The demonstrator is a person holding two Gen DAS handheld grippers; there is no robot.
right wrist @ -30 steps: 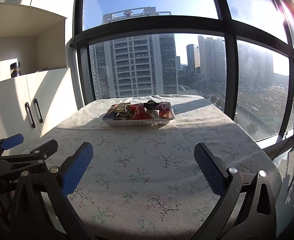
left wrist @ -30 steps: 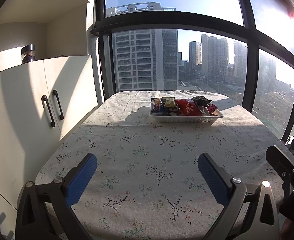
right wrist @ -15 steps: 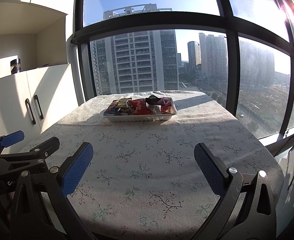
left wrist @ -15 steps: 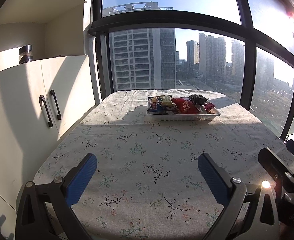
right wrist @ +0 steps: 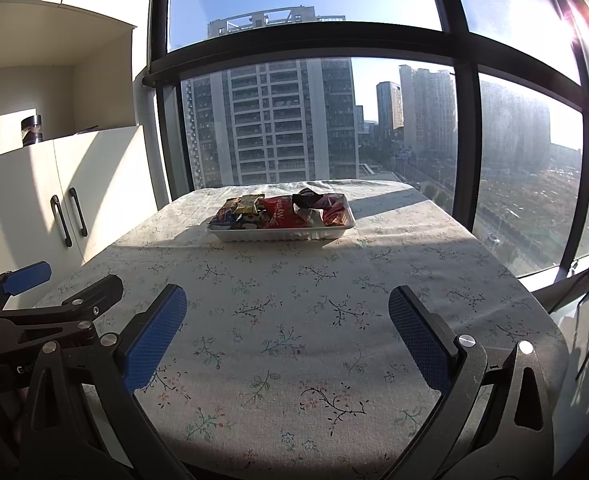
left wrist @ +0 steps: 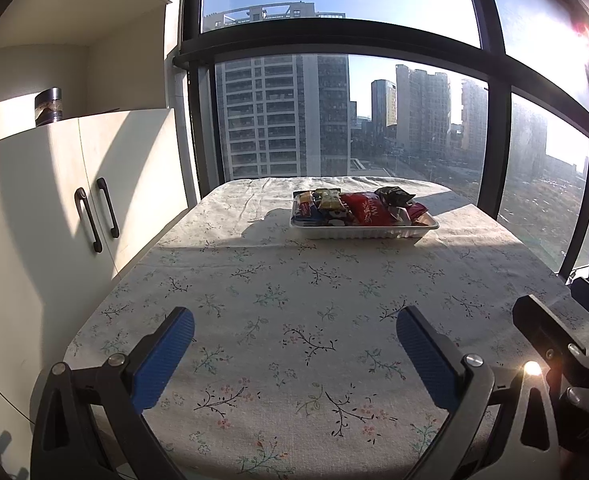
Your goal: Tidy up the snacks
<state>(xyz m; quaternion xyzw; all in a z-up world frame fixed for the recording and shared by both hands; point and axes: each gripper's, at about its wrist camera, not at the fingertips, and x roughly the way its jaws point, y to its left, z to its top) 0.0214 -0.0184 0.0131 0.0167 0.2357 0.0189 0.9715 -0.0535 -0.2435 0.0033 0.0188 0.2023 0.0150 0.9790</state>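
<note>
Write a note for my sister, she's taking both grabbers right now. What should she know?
Left hand-held gripper: open, holding nothing, above the near end of the table.
Right hand-held gripper: open, holding nothing, beside it.
All the snacks lie piled in the white tray at the far end by the window, out of either gripper's grasp.
Done: nothing sorted yet.
Left: move to the tray and start organizing.

One tray (several snack packets), two claws.
</note>
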